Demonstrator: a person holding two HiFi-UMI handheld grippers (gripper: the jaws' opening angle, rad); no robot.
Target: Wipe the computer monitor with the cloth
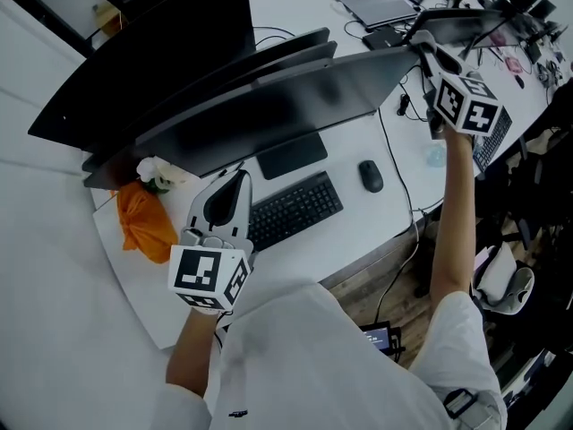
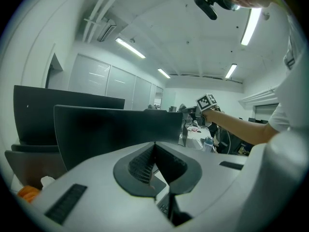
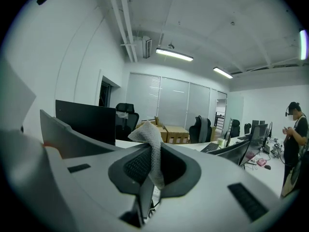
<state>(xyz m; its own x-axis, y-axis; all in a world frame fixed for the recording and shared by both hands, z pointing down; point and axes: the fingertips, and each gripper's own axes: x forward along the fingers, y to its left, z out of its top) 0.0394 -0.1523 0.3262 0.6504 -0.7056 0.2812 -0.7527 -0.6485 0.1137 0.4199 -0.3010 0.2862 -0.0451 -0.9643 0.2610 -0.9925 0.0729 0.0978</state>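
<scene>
1. The right claw (image 1: 421, 41) is clamped shut on the cloth (image 3: 153, 158), which sticks up as a pale, waffle-textured tuft above the claw tips and hangs down between them
2. The monitor (image 1: 269, 115) is the wide, dark, curved screen on the desk (image 1: 358, 231). The right claw sits at the screen's upper right corner, so nearly the whole panel lies to that claw's left
3. The screen's long axis runs sideways away from the right claw, toward the left claw (image 1: 235, 179). Judging from this, a wipe would travel along that axis, leftward from the corner, with the cloth turned in to the glass
4. From the head view I cannot tell whether the cloth touches the screen or sits just beside its edge. In the right gripper view a thin dark slab shows under the claw tips; it may be the screen's edge seen end-on
5. The left claw is closed with nothing in it, its tips meeting in a narrow V. It hovers over the desk just left of the keyboard (image 1: 294, 209), and the screen face stands ahead of it and slightly above
6. The left claw is nearer the screen's middle, but it has no cloth. The right claw is the one placed to do the wiping, and the far left end of the panel is a long reach from it
</scene>
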